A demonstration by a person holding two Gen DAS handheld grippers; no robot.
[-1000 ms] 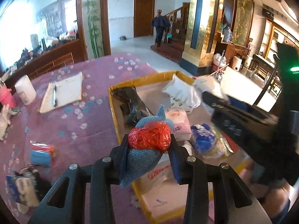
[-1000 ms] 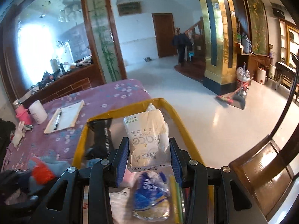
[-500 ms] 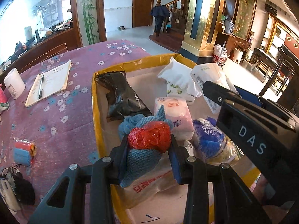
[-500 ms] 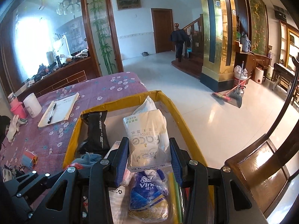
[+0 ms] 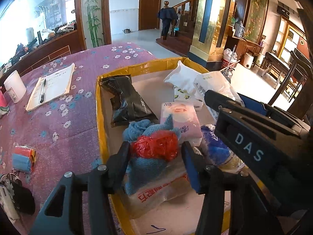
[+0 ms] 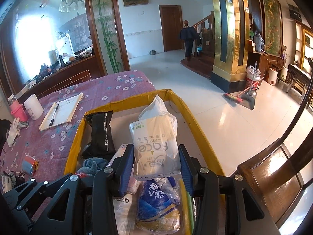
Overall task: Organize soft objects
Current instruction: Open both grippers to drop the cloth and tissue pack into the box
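A yellow-rimmed cardboard box (image 5: 98,105) lies on the purple flowered tablecloth. My left gripper (image 5: 154,152) is shut on a blue knitted cloth wrapped around a red plastic wad (image 5: 154,146), held low inside the box's near left part. My right gripper (image 6: 156,160) is shut on a white facial tissue pack (image 6: 156,141) held above the box (image 6: 195,121). The box holds a black pouch (image 5: 127,101), a pink tissue pack (image 5: 180,115), a blue Vinda pack (image 6: 158,197) and a white pack (image 5: 182,78).
A notepad with a pen (image 5: 50,86), a white cup (image 5: 14,86) and a blue-and-red roll pack (image 5: 22,158) lie on the cloth left of the box. A wooden chair (image 6: 273,176) stands to the right. The right gripper's body (image 5: 254,137) crosses the left view.
My left gripper has carried the blue cloth bundle forward and down over the box, and its jaws look slightly wider. My right gripper keeps holding the tissue pack, shifted slightly.
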